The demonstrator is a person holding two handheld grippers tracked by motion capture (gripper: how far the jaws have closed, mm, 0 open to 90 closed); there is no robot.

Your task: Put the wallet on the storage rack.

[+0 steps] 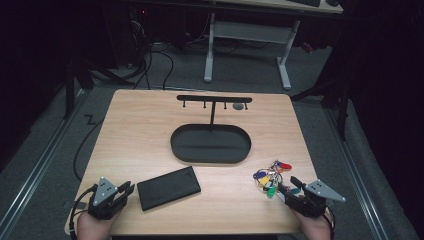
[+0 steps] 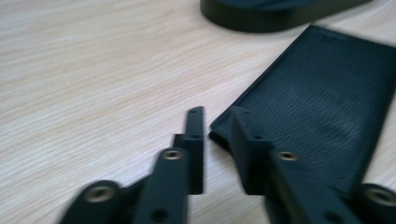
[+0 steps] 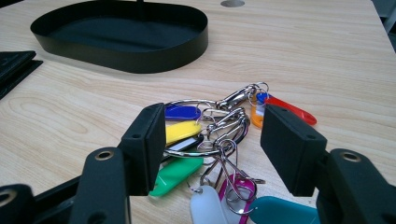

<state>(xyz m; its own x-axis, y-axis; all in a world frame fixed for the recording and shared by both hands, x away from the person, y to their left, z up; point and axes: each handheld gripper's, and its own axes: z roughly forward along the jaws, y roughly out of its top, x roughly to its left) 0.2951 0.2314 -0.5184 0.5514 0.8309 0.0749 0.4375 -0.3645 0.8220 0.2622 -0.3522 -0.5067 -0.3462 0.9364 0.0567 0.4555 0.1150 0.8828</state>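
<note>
Grippers are held low at the near table edge, one beside a wallet and one at a key bunch.

Left gripper (image 2: 217, 123) is seen with its jaws drawn nearly together, nothing between them, at the near corner of the black wallet (image 2: 322, 107) (touching or just apart cannot be told). Right gripper (image 3: 212, 140) is held open astride the key bunch (image 3: 210, 140), pads not pressing it; the lowest tags are cut off. Beyond lies the black oval tray (image 1: 210, 145) on the table (image 1: 140, 120).
</note>
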